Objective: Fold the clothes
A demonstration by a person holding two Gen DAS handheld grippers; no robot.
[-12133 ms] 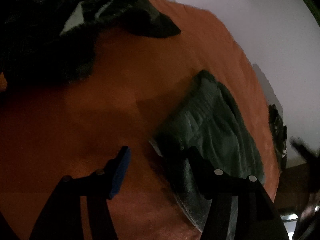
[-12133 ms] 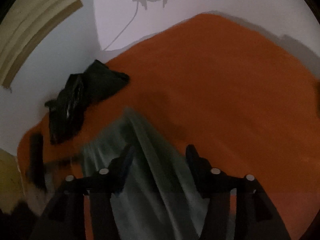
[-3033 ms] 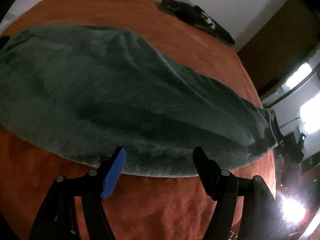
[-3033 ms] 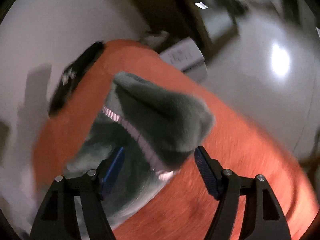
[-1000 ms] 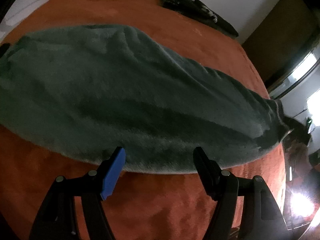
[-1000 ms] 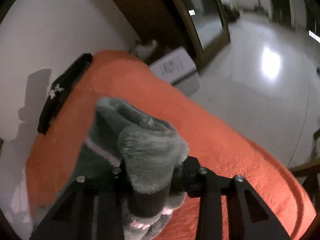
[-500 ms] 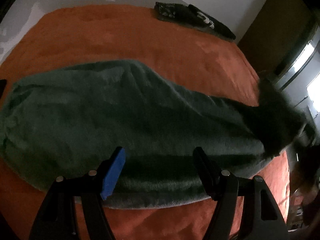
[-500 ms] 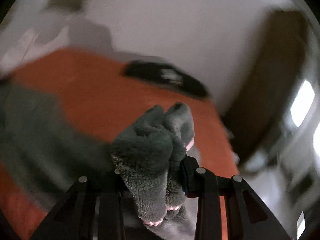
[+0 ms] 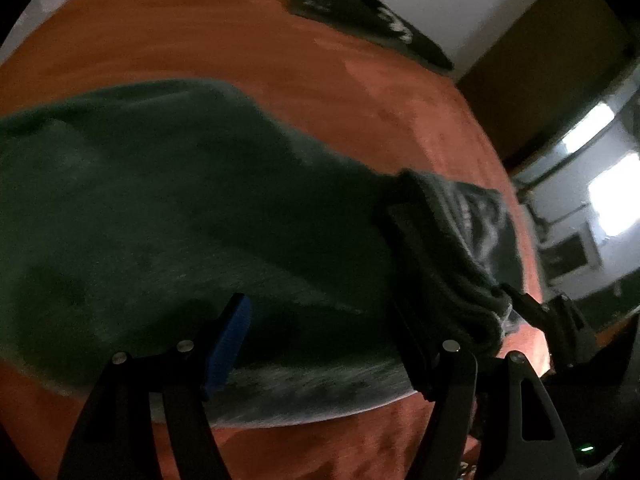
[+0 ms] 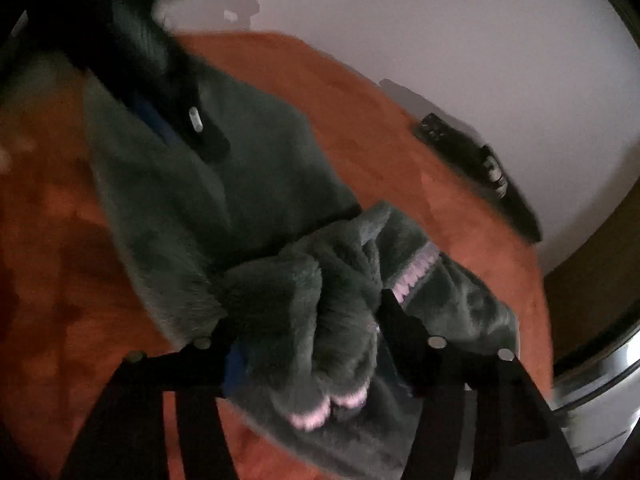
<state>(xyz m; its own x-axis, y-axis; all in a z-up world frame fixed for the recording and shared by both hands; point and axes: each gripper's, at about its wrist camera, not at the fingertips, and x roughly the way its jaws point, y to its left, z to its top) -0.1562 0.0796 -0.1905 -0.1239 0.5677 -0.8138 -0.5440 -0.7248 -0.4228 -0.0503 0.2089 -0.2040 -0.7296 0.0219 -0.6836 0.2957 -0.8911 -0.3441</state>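
The fleece (image 9: 168, 216), a dark green garment, is lying stretched lengthwise across the orange bed (image 9: 248, 52), its long body flat and its near edge running just in front of the left gripper (image 9: 320, 332). That gripper is hovering above the cloth with its tongs spread wide and nothing between them; it looks to be waiting there to steady or smooth the middle while the other end is being brought over. The right gripper (image 10: 304, 340) is at the garment's far end, where a thick bunch of fleece with a pink-trimmed hem (image 10: 328, 404) is sitting between its tongs. Those tongs have just been opening, and the bunch is resting loosely in the gap rather than being pinched, which reads as the end being let go onto the body of the garment. In the left view that end is lying doubled back on itself as a raised lump (image 9: 452, 248), so a first fold of the end inward seems to be under way, with the rest of the length not yet folded. A flat black item (image 9: 368, 24) is lying well apart at the bed's far edge by the wall (image 10: 440, 40), out of the way of the folding.
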